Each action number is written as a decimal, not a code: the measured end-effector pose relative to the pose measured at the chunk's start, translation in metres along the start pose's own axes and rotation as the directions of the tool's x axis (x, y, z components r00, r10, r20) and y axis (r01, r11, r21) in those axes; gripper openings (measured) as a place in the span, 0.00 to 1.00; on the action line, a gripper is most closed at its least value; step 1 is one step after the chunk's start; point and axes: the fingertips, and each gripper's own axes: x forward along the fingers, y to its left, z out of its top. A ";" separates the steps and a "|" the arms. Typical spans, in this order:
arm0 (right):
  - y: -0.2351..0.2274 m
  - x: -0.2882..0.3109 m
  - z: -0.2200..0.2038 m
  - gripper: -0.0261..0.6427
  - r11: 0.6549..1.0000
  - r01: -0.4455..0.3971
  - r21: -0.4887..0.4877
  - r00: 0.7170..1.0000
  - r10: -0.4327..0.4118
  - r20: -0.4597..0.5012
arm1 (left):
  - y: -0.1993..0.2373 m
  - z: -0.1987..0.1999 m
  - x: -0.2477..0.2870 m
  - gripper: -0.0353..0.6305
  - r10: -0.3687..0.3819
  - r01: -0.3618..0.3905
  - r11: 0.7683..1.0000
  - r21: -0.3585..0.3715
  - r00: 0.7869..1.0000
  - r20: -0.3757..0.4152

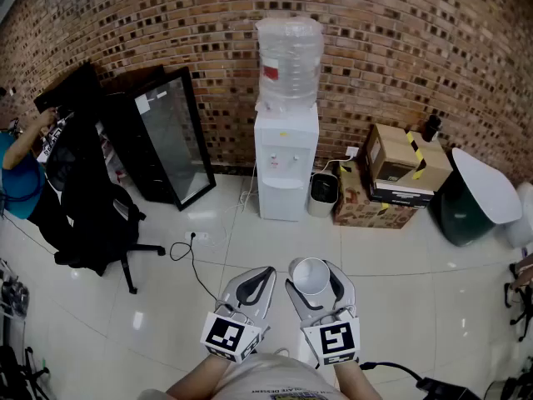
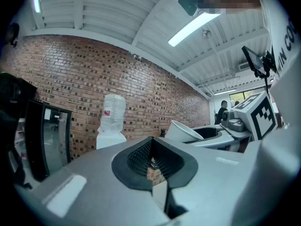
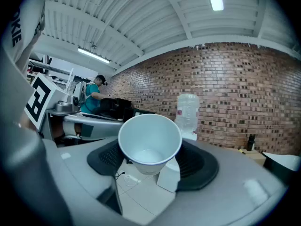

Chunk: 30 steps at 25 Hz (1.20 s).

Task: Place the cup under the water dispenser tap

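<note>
The white paper cup (image 3: 149, 142), empty and upright, sits clamped between the jaws of the right gripper (image 1: 316, 273), well short of the water dispenser (image 1: 286, 161) that stands against the brick wall (image 1: 400, 40), while the left gripper (image 1: 260, 278) beside it has its jaws together on nothing.

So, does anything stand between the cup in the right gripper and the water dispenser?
Nothing visible does. Only bare floor tiles lie between the cup in the right gripper and the water dispenser. A black cable lies left of that path.
</note>
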 end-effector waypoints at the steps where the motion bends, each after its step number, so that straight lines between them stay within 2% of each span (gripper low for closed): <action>1: -0.002 -0.002 0.000 0.54 1.000 0.002 0.003 1.000 -0.002 -0.005 | -0.003 0.000 0.001 0.04 0.001 -0.001 1.000 0.002 1.000 0.001; 13: -0.017 0.001 -0.014 0.54 1.000 -0.020 0.015 1.000 0.020 -0.007 | -0.011 -0.008 0.014 0.04 0.023 -0.023 1.000 0.005 1.000 -0.007; 30: -0.045 0.081 -0.019 0.54 1.000 -0.024 -0.003 0.999 0.024 -0.040 | 0.052 -0.028 0.076 0.04 0.022 -0.022 0.999 -0.041 1.000 -0.014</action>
